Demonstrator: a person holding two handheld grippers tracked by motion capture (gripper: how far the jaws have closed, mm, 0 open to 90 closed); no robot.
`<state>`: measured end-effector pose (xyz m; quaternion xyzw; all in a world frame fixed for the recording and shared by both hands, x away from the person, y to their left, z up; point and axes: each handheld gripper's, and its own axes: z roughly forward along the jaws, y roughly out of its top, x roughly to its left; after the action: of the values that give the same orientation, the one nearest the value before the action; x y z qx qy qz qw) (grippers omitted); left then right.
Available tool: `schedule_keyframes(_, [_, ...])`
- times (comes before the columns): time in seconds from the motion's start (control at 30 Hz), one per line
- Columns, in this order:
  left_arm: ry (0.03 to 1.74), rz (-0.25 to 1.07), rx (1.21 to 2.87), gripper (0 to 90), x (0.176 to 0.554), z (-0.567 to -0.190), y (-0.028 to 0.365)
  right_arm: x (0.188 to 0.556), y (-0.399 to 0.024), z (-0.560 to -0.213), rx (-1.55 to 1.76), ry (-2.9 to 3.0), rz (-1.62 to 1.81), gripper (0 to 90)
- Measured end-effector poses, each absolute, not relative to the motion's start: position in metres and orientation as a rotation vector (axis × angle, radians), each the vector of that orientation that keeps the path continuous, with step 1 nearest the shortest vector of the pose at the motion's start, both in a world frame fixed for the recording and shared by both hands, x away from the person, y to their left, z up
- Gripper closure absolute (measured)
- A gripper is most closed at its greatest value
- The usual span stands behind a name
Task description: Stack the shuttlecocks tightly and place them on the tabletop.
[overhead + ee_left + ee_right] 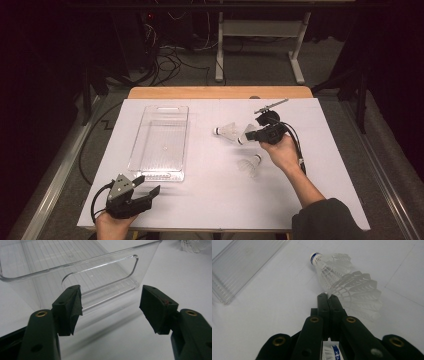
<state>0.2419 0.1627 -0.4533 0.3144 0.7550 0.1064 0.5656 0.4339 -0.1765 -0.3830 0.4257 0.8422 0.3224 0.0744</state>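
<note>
Three white shuttlecocks are on the table: the first shuttlecock point(226, 131) lies at 12 o'clock of the group, the second shuttlecock point(247, 134) is just beside it at 3 o'clock, against the black gripper there, and the third shuttlecock point(250, 164) lies at 6 o'clock. One clear plastic bin point(160, 141) stands at 9 o'clock of them. Two grippers are in hand.

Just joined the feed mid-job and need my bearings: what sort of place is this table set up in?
Probably a lab or workshop data-collection station, not a home. A white-covered table stands under dark surroundings, loose cables sprawl across the floor behind it, and a height-adjustable desk frame stands beyond.
</note>
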Motion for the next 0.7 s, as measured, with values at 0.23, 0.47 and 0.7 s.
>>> schedule_keyframes(0.23, [1.765, 0.253, 0.757, 35.1, 0.242, -0.454, 0.163, 0.439, -0.175, -0.387, 1.295, 2.519, 0.960, 90.0])
schedule_keyframes(0.47, [1.779, 0.246, 0.743, 35.1, 0.242, -0.454, 0.161, 0.445, -0.174, -0.390, 1.320, 2.506, 0.963, 90.0])
schedule_keyframes(0.7, [1.786, 0.244, 0.743, 35.1, 0.243, -0.454, 0.161, 0.451, -0.172, -0.390, 1.324, 2.502, 0.942, 90.0])
